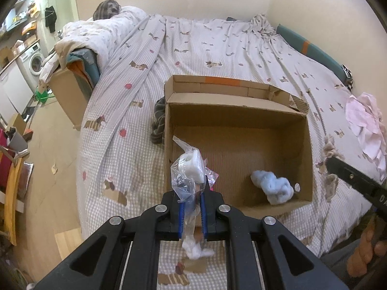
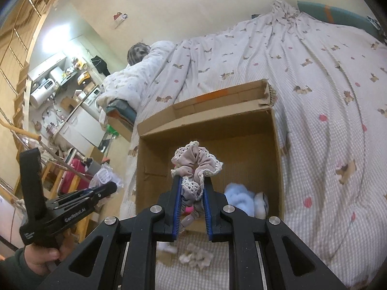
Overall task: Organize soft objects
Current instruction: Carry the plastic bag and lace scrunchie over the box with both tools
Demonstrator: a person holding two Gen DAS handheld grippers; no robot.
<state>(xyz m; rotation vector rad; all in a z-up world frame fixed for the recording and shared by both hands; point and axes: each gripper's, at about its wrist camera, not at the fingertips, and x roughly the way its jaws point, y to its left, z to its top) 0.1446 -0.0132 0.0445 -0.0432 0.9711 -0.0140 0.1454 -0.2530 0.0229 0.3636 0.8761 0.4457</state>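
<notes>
An open cardboard box point(image 1: 307, 149) lies on the bed, also in the right wrist view point(image 2: 275, 145). A light blue fluffy item point(image 1: 275, 188) lies in its near right corner, also in the right wrist view point(image 2: 241, 200). My left gripper point(image 1: 192, 193) is shut on a clear plastic bag of white cotton point(image 1: 188, 169), held above the box's near left edge. My right gripper point(image 2: 192, 186) is shut on a beige lace-edged scrunchie point(image 2: 196, 162) over the box. The right gripper's body point(image 1: 358, 181) shows at the right of the left wrist view, and the left gripper point(image 2: 72, 205) at the left of the right wrist view.
The bed has a dog-print sheet point(image 1: 205, 48). A striped dark cloth point(image 1: 158, 120) lies left of the box. Pink cloth point(image 1: 365, 125) and beige scraps point(image 1: 330, 183) lie to the right. White and beige tufts point(image 2: 196, 256) lie before the box. A folded duvet point(image 1: 96, 36) sits far left.
</notes>
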